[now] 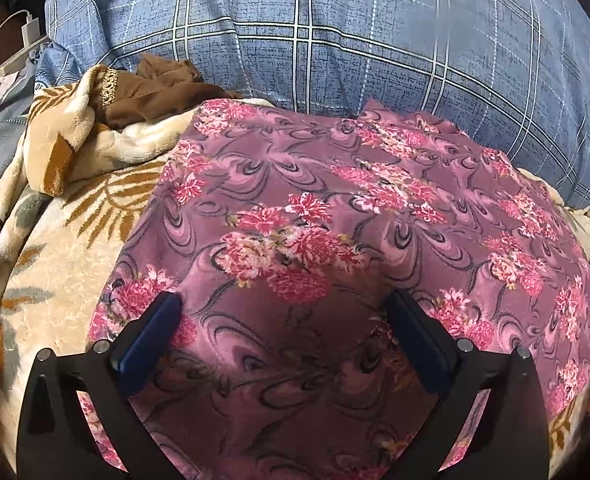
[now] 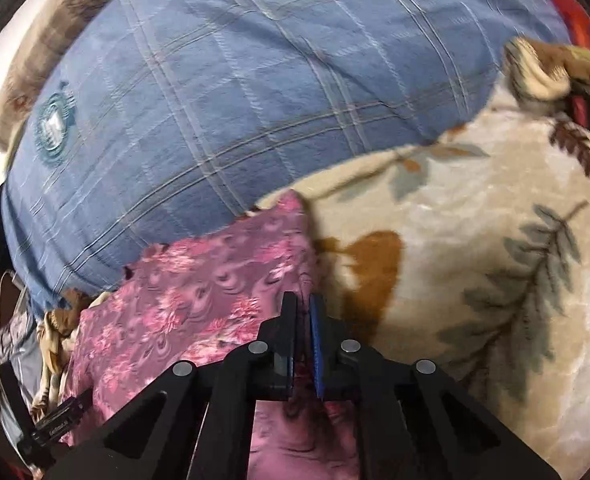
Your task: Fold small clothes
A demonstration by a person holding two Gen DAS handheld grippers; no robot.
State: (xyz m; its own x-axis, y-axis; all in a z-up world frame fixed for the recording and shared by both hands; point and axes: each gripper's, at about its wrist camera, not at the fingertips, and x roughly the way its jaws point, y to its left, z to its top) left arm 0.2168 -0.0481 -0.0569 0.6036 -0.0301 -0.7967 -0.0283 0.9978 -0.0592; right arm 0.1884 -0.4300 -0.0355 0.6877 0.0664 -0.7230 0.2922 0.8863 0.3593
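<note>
Floral cloth (image 1: 335, 220), purple-pink, lies spread flat on the cream leaf-print blanket (image 1: 55, 248), its far edge against the blue plaid pillow (image 1: 335, 40).

Right gripper (image 2: 303, 308): jaws pressed together, pinching the cloth's right-hand edge where it meets the blanket. A sliver of pink shows between the pads, so I judge the grip is on fabric, though how many layers I cannot tell.

Left gripper (image 1: 283, 300): fingers spread to full width, hovering low over the near middle of the cloth, holding nothing. The cloth runs under and beyond both fingers.

Step in hand, as I read it: carry the right edge over toward the left to make a fold. Notes for doing it well: lift only enough to clear the surface, keep the edge taut and parallel to the opposite side, and use my open left gripper to pin the middle so the plush blanket does not drag the cloth along.

Further off, a crumpled brown garment (image 1: 155, 92) sits near the pillow, well clear.
</note>
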